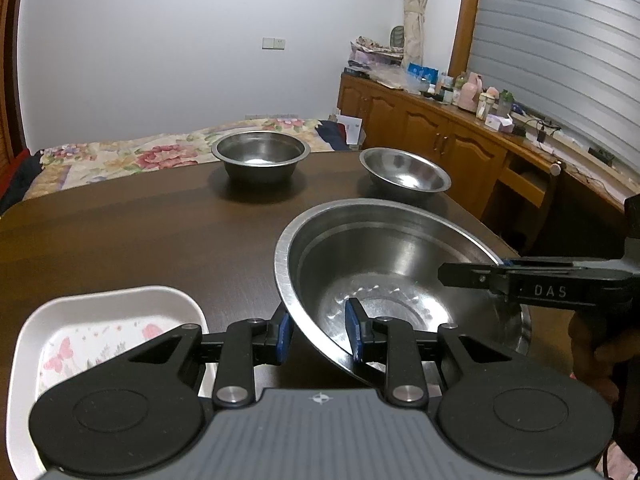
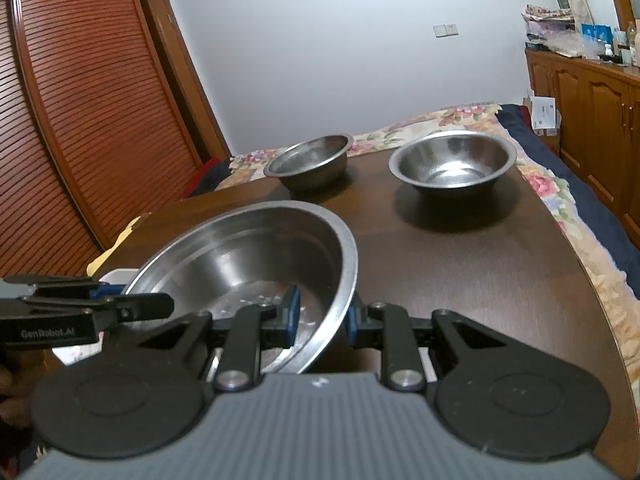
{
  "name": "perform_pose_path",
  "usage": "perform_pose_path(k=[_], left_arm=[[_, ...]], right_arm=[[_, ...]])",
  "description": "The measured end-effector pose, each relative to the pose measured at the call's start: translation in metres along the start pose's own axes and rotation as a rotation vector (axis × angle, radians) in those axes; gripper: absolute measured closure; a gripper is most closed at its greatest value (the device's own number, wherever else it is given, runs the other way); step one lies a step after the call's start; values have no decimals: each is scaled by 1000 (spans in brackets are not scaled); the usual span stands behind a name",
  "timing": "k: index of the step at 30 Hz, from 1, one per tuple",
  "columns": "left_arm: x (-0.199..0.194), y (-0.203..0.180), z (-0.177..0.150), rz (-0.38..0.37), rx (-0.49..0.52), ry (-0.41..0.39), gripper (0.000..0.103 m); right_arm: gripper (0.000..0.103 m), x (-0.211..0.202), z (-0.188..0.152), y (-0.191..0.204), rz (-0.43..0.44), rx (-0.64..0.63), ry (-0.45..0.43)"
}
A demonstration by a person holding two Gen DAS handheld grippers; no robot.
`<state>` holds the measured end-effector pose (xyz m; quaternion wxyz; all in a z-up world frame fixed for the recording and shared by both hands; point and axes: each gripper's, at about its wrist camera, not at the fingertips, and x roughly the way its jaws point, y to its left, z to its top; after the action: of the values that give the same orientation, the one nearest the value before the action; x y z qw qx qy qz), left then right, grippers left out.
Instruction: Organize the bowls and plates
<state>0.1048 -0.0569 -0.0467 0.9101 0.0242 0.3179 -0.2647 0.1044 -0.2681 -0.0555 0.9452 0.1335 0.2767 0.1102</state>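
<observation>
Item: large, wide stainless-steel basin with a flat rolled rim. It sits near the front edge of the dark brown wooden table, tilted, near side raised; whether the far side touches the table cannot be told.

Grip state:
- Left hand-held gripper: blue pads either side of the basin's left rim wall, one inside, one outside. Jaws narrow, clamped on the rim.
- Right hand-held gripper: same arrangement on the opposite rim, clamped on it.

Handling notes:
- Thin sheet metal: stiff, prob. light for its size, not fragile. May dent or clang if dropped.
- Polished surface is slippery. Pads grip only a thin wall, so the basin can pivot about the two pinch pts.
- Best hold: the rim, at two opposite pts, pads well down over the lip. Keep both hands level w/ each other to stop swing.
- A one-sided grip is not recommended; the width would likely lever the basin out of the pads.

Other items:
- Two smaller round steel bowls, left bowl and right bowl, stand upright at the far end of the table, apart from each other.
- White rectangular plate w/ pink butterfly print lies at the near left corner, just beside the basin. Ceramic or melamine cannot be told; treat as breakable.
</observation>
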Motion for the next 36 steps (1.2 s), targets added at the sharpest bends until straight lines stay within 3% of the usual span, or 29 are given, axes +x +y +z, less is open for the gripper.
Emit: perform_pose_path(k=[29, 36], left_arm=[[1, 6, -12, 7, -15, -2, 74], [-2, 8, -9, 16, -15, -14, 66]], right_arm=[[78, -2, -5, 1, -15, -15, -1], [77, -10, -1, -1, -33, -28, -23]])
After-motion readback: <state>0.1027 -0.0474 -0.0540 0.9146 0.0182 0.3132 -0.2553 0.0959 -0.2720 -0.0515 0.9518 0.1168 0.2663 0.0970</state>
